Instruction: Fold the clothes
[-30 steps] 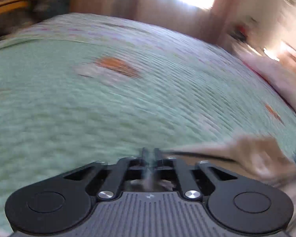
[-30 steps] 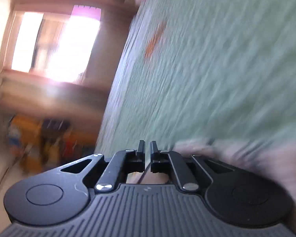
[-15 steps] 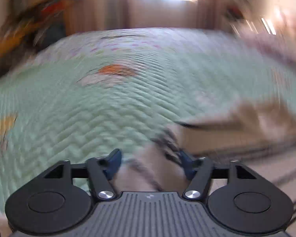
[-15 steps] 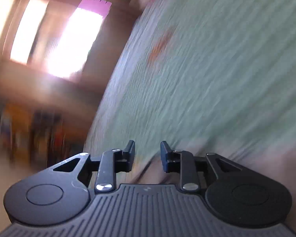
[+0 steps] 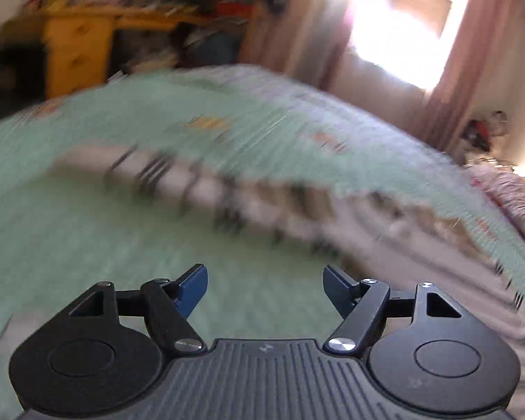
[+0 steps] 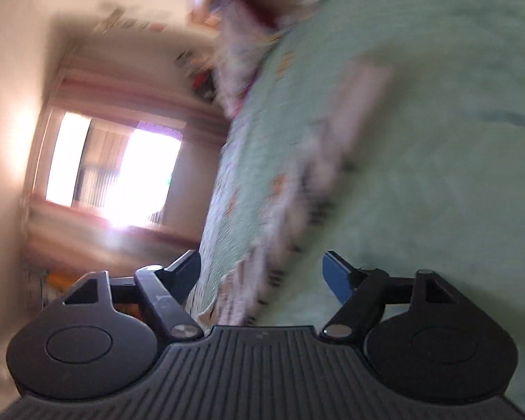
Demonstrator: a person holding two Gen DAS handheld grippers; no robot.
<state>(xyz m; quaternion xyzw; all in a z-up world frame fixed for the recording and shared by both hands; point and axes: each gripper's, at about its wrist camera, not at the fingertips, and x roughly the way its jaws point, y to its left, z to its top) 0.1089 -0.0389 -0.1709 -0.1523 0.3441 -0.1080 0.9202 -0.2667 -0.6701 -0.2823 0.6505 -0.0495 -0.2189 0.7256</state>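
Looking along the left gripper (image 5: 265,288), its jaws stand wide apart with nothing between them, only the green bedspread (image 5: 87,245) behind the gap. A pale garment with dark stripes (image 5: 199,182) lies flat on the bedspread as a long band across the middle of the frame, from centre left down toward the right edge; heavy blur hides its folds. A yellow wooden cabinet (image 5: 77,52) stands at upper left, and a bright window (image 5: 402,31) with pinkish curtains at upper right.

Along the right gripper (image 6: 261,273), the view is tilted, with the bedspread (image 6: 437,182) filling the right half. These jaws are also spread apart and empty. The striped garment (image 6: 318,175) runs as a blurred pale strip from the frame's upper centre right down to the gap between the fingers. A window (image 6: 122,171) glows at centre left.
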